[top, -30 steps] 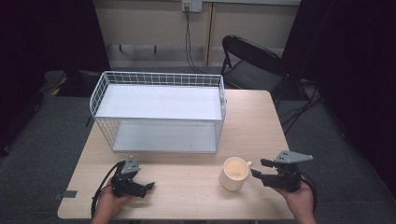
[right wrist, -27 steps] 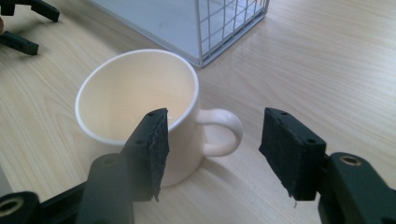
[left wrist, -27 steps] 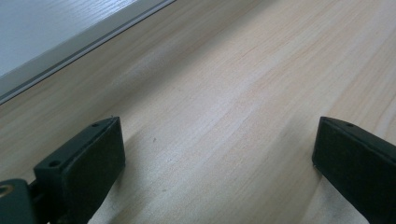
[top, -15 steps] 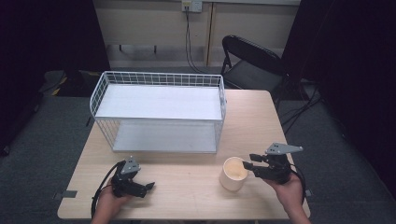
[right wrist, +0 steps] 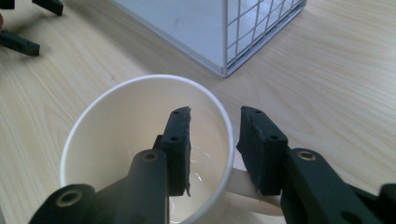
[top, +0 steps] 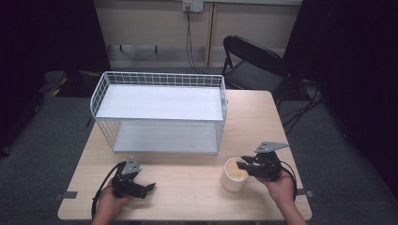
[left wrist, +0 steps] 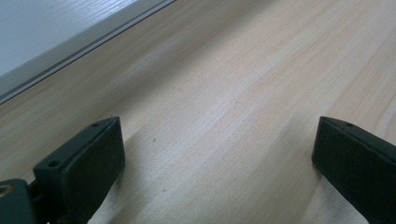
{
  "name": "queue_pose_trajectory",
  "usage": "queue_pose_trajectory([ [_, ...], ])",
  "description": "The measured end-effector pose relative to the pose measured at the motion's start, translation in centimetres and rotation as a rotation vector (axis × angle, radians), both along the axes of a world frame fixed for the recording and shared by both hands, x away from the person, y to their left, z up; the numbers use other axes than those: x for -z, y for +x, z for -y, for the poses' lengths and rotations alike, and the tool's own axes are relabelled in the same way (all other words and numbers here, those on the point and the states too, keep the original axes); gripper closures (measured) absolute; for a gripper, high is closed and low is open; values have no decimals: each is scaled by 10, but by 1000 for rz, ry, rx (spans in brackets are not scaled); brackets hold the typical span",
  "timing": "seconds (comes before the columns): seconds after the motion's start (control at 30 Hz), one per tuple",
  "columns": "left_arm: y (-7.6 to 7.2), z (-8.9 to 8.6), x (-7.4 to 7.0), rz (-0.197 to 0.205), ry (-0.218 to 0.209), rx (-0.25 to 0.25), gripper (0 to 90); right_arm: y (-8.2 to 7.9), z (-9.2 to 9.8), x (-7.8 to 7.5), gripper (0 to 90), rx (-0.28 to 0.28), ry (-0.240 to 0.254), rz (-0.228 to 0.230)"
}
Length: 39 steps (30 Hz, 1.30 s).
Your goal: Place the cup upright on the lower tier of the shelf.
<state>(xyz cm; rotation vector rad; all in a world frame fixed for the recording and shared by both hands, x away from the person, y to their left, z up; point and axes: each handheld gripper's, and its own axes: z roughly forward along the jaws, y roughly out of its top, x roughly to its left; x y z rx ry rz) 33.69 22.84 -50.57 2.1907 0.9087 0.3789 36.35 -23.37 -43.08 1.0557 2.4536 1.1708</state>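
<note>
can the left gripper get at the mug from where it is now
Probably yes: bare tabletop lies between the open left gripper and the cream mug. But the right gripper already straddles the mug's rim, so that side is taken.

The right hand-held gripper has moved left across the table, from well off the cream mug's side to the mug itself. Its jaws now straddle the mug's rim on the handle side, one inside the mug, one outside above the handle, with a gap remaining.
</note>
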Motion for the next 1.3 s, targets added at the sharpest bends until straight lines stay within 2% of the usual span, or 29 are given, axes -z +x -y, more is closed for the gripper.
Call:
queue_pose_trajectory([
  [0.13, 0, 0, 0, 0, 0, 0, 21, 1, -3, 4, 781, 1, -37, 11],
  [0.2, 0, 0, 0, -1, 0, -1, 22, 3, -1, 4, 802, 8, -27, -2],
  [0.23, 0, 0, 0, 0, 1, 0, 22, 2, -2, 4, 810, 6, -45, 11],
  [0.37, 0, 0, 0, 0, 0, 0, 21, 1, -4, 2, 818, 8, -67, 18],
  [0.7, 0, 0, 0, 0, 0, 0, 21, 2, -18, -4, 820, -5, -48, 16],
  [1.3, 0, 0, 0, -7, 4, 0, 4, 8, -34, -11, 820, -18, -49, -8],
])
